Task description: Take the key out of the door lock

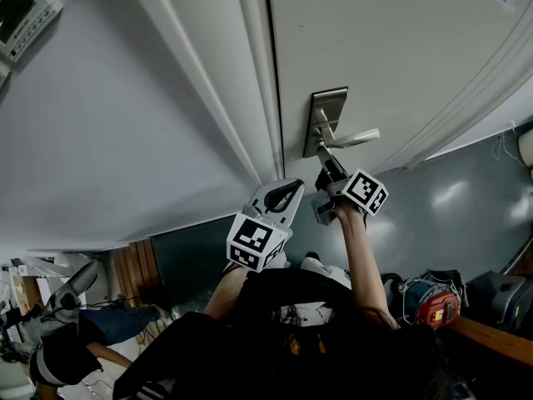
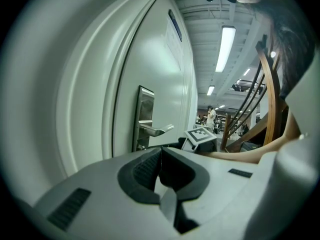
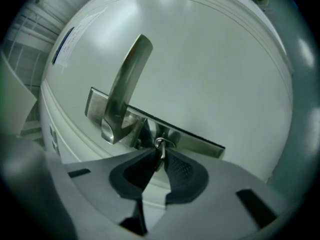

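A small metal key with a ring sticks out of the steel lock plate, just below the lever handle. My right gripper is shut on the key, its dark pads pressing the key's head from both sides. In the head view the right gripper reaches up to the plate under the handle, hiding the key. My left gripper hangs lower left of it, away from the door. Its jaws are shut on nothing.
The white door fills the upper right, its frame to the left. A control panel hangs on the wall at upper left. A red and blue device and bags lie on the floor at right. A wooden railing stands behind.
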